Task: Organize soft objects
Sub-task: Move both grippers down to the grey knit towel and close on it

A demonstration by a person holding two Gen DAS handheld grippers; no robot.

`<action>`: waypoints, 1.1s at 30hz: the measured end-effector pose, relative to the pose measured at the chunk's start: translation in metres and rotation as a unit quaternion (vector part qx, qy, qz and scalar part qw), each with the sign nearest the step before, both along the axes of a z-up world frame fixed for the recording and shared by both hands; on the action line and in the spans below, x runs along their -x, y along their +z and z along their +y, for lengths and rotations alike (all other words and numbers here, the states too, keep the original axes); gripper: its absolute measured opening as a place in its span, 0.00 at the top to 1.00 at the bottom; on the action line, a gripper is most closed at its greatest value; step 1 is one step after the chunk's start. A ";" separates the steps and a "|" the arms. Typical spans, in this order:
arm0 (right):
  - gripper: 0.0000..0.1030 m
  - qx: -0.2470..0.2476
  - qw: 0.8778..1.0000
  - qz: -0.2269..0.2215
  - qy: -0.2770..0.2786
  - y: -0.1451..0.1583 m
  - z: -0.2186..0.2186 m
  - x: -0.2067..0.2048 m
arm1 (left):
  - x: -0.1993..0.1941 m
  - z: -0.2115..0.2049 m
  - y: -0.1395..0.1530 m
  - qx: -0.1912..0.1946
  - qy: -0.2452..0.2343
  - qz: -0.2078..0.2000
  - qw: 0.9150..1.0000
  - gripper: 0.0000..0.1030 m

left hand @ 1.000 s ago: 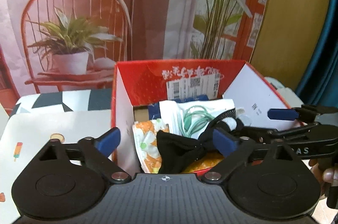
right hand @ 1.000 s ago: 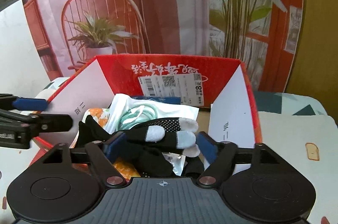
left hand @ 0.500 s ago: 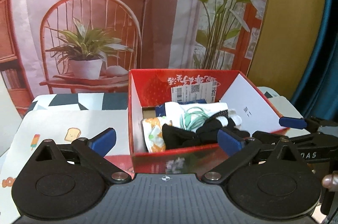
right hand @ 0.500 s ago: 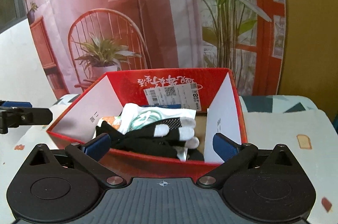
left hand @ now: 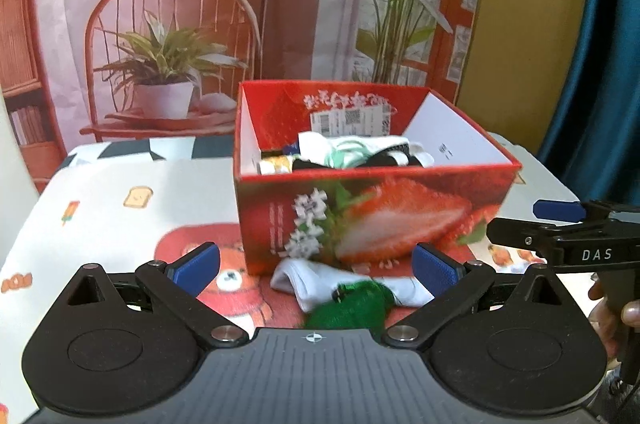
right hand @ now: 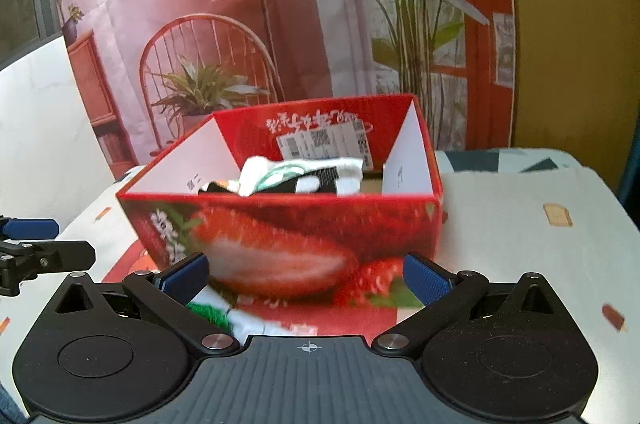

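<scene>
The left gripper has its 2 blue-padded fingers spread wide with nothing clamped between them. The right gripper stands the same way, its fingers wide apart and empty; its jaws have just been opening, since 1 second ago they sat narrower around the black glove over the box.

Both grippers have drawn back from the red strawberry box. A second ago they reached over its rim, right above the contents; now the whole printed front wall of the box shows ahead of each camera.

Between the left gripper's fingers, on the worktop just in front of the box, lies a white sock with a green piece of cloth on top of it. These did not show earlier. The right wrist view catches the same white and green items at its lower left.

Inside the box, the black glove lies among a white packet with a green coil and an orange-patterned cloth. It rests loose there, touched by neither gripper.

At the right edge of the left wrist view, a hand holds the right gripper's handle.
</scene>
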State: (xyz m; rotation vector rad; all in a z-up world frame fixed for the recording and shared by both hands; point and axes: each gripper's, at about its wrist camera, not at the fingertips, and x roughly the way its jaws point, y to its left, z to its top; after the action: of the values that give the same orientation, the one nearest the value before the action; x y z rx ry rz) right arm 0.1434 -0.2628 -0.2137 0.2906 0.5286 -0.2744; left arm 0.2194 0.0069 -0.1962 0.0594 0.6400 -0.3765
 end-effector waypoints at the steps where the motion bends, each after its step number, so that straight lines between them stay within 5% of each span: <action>1: 0.00 0.001 1.000 0.002 0.001 -0.002 0.002 0.003 | 0.003 0.000 -0.003 -0.001 -0.001 0.003 1.000 0.00; 25: 0.01 0.001 0.998 0.062 0.013 -0.059 0.043 0.056 | 0.039 0.012 -0.053 0.008 0.021 0.066 0.998 0.01; 33: 0.01 -0.013 0.997 0.076 -0.025 -0.068 0.032 0.069 | 0.031 0.026 -0.077 0.040 0.054 0.099 0.993 0.07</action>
State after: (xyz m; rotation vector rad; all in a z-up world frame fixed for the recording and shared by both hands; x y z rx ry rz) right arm 0.0745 -0.2309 -0.2813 0.3094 0.6770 -0.3403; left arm 0.1881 0.0328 -0.2728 -0.0900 0.8205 -0.3047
